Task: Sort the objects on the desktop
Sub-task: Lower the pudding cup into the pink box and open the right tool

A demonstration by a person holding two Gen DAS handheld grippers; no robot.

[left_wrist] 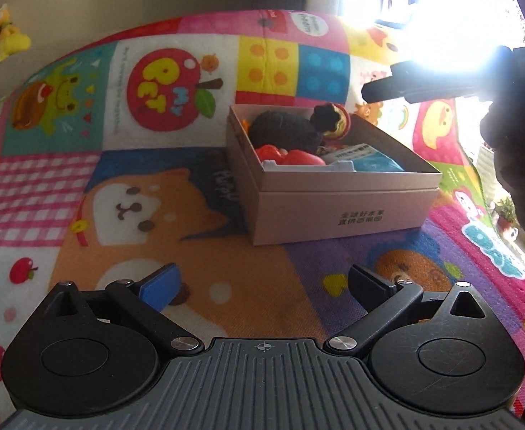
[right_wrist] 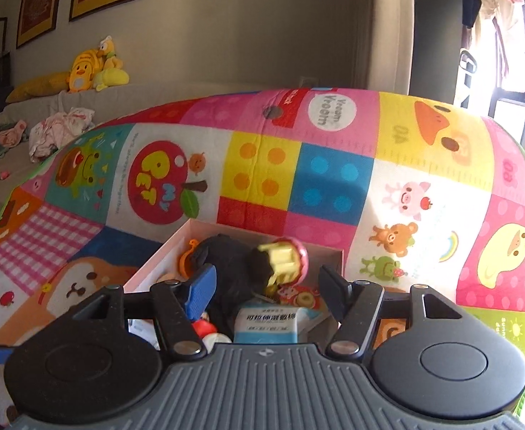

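A pinkish cardboard box (left_wrist: 334, 211) stands on the patchwork play mat (left_wrist: 176, 215), holding a black soft pouch (left_wrist: 280, 129), a red toy (left_wrist: 291, 157) and a blue-and-white packet (left_wrist: 373, 163). A round pink-and-yellow toy (left_wrist: 339, 122) rests against the pouch at the box's far corner. My left gripper (left_wrist: 262, 276) is low over the mat in front of the box, open wide with nothing between its fingers. My right gripper (right_wrist: 265, 276) hovers over the box, open. The pink-and-yellow toy (right_wrist: 287, 261) looks blurred beyond its fingers, untouched by the pads. In the left wrist view the right gripper (left_wrist: 380, 89) is a dark silhouette above and right of the toy.
An orange piece (right_wrist: 187, 254) and a white carton with printed text (right_wrist: 266, 326) also lie in the box. Behind the mat, yellow plush toys (right_wrist: 94, 68) and crumpled clothes (right_wrist: 61, 129) sit on a grey sofa. Strong window glare (left_wrist: 441, 18) washes out the right side.
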